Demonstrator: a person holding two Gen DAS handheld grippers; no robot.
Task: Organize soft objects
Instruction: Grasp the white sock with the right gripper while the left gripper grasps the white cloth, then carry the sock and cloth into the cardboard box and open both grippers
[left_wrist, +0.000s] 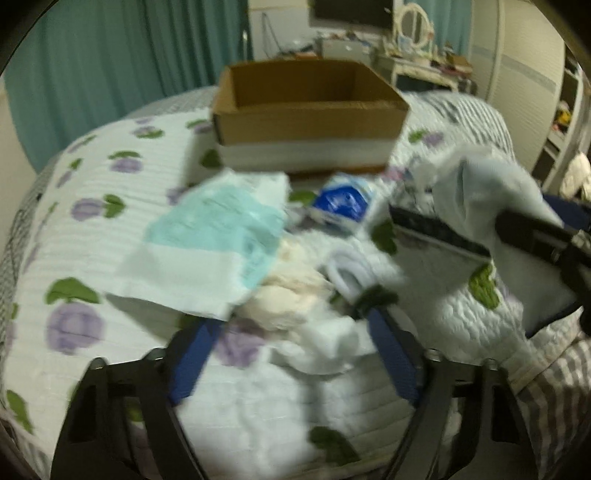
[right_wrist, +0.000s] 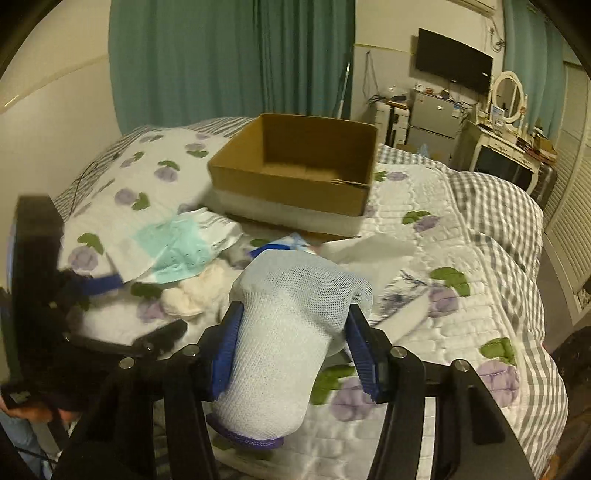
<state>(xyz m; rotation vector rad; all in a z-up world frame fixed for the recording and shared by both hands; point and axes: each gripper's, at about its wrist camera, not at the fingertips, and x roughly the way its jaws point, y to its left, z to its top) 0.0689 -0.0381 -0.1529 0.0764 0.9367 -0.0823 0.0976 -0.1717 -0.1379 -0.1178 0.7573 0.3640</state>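
Note:
My right gripper (right_wrist: 293, 314) is shut on a pale blue mesh sock (right_wrist: 291, 317) with a purple cuff and holds it above the bed; it shows at the right of the left wrist view (left_wrist: 476, 199). My left gripper (left_wrist: 295, 325) is open over a pile of soft things: a teal and white diaper (left_wrist: 207, 243), a cream cloth (left_wrist: 291, 291), a white cloth (left_wrist: 325, 354) and a white sock (left_wrist: 351, 269). An open, empty-looking cardboard box (left_wrist: 306, 107) stands behind the pile, also in the right wrist view (right_wrist: 295, 166).
A blue and white packet (left_wrist: 343, 203) lies between the pile and the box. The bed has a floral quilt (right_wrist: 461, 258) and a grey checked sheet (right_wrist: 495, 206). Teal curtains (right_wrist: 221, 55), a dresser with mirror (right_wrist: 509, 140) and a fridge stand behind.

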